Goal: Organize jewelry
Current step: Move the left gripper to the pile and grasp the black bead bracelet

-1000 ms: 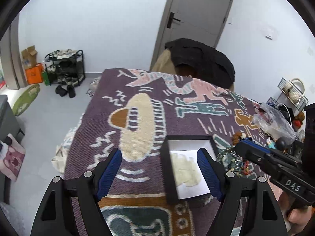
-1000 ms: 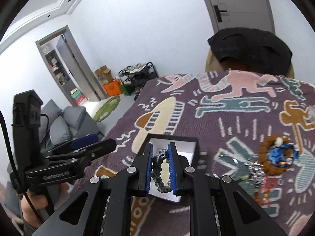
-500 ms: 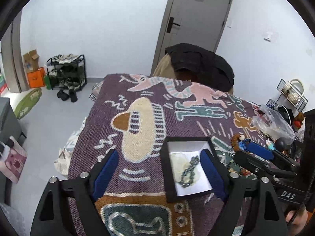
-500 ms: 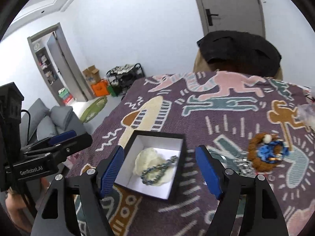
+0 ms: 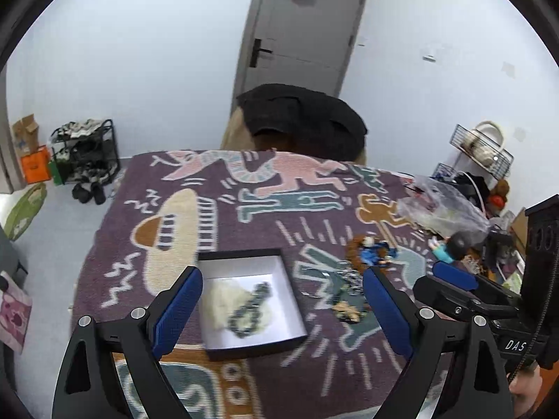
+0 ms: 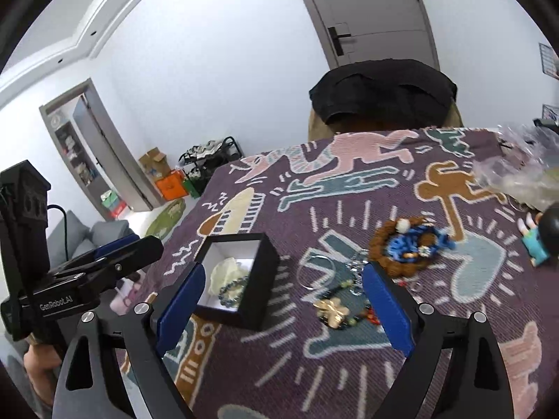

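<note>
A black box with a white lining stands open on the patterned purple rug. Inside it a dark beaded bracelet lies on a cream pad. My left gripper hovers over the box's near side, its jaws opening wide with nothing between the pads. My right gripper hangs to the right of the box, jaws also opening and empty. More jewelry lies loose on the rug: a brown and blue bead bundle, a gold charm piece and thin silver rings.
A clear plastic bag and a small doll lie at the rug's right edge. A chair with a black coat stands behind the table, before a grey door. A shoe rack is on the floor to the left.
The right gripper let go of the bracelet, which now lies in the box, and pulled back to the right with its jaws spread. The left gripper also drew back.
</note>
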A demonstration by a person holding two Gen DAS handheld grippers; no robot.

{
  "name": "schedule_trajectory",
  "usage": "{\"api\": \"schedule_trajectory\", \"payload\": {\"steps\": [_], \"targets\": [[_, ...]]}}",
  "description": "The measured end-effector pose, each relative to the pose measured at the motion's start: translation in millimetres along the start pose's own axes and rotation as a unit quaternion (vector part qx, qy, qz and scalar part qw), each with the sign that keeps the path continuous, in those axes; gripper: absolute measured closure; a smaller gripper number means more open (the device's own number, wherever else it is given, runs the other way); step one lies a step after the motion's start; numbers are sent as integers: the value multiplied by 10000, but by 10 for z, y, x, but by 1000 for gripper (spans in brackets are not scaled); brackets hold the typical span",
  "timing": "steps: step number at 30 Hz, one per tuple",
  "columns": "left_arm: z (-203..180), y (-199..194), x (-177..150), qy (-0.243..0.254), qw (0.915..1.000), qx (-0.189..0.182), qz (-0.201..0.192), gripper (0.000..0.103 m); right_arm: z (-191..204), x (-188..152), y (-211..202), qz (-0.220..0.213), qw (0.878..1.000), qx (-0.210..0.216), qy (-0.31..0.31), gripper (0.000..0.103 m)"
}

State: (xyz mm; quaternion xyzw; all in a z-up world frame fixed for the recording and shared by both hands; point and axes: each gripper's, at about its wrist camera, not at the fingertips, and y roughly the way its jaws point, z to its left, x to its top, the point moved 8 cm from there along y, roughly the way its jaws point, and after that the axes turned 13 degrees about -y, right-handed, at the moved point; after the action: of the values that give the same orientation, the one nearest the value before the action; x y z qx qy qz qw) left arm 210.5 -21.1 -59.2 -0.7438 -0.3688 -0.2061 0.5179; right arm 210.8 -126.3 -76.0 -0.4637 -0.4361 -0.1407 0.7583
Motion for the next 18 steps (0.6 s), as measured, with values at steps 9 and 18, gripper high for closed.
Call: {"api": "schedule_trajectory", "payload": {"steps": [9,18], "targets": [[-664,182,-285,430,9984,-311,210,13,-515,-215,-313,-185,9986,-202,460,10],[-876,625,-601,475,9957,-138,778,38,-1006,-507,-474,-175,9948,-395,919,11]]}}
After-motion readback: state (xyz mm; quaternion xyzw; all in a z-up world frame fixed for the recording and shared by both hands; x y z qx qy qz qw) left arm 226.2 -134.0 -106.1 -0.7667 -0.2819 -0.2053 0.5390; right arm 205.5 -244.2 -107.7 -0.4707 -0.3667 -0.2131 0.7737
